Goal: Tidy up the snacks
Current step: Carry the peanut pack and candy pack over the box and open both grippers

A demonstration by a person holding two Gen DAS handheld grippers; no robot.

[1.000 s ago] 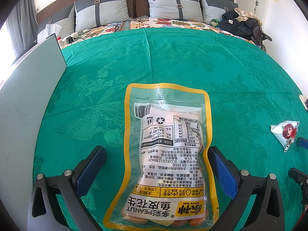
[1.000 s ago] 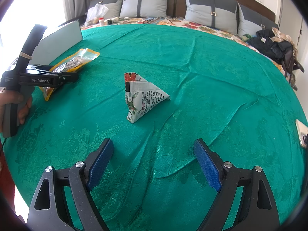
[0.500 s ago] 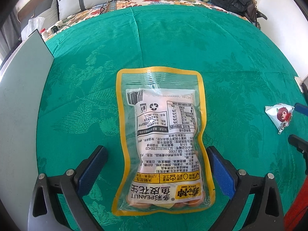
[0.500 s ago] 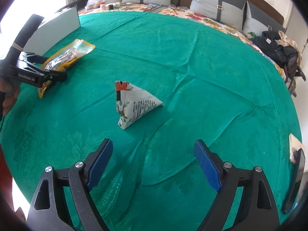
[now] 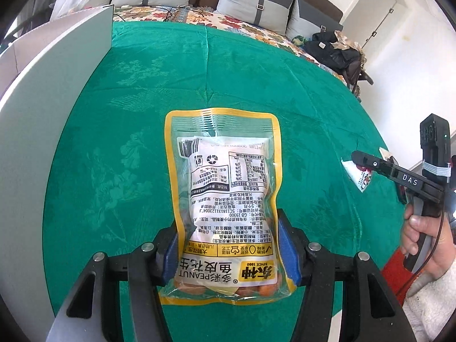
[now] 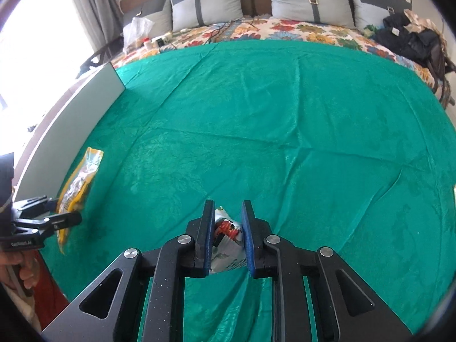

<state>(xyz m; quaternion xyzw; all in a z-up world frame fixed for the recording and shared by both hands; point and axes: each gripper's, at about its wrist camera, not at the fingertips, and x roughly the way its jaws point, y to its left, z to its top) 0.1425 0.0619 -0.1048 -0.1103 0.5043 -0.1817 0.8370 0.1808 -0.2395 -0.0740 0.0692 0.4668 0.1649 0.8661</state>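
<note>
A yellow-edged clear bag of peanuts hangs lengthwise between the blue pads of my left gripper. The jaws are closing and the pads press its lower sides, so its edges curl inward. In the right wrist view the same peanut bag shows at the far left in the left gripper, near a pale board. My right gripper is shut on a small white triangular snack packet with red print, just above the green cloth. From the left wrist view the triangular packet sticks out under the right gripper's fingers.
A tall pale grey board stands along the left side of the green cloth. Grey pillows line the headboard behind a floral sheet. A black bag lies at the back right, a plastic bag with small bottles at the back left.
The left jaws have narrowed onto the peanut bag and carried it toward the board. The right gripper has come down over the triangular packet and shut on it.
</note>
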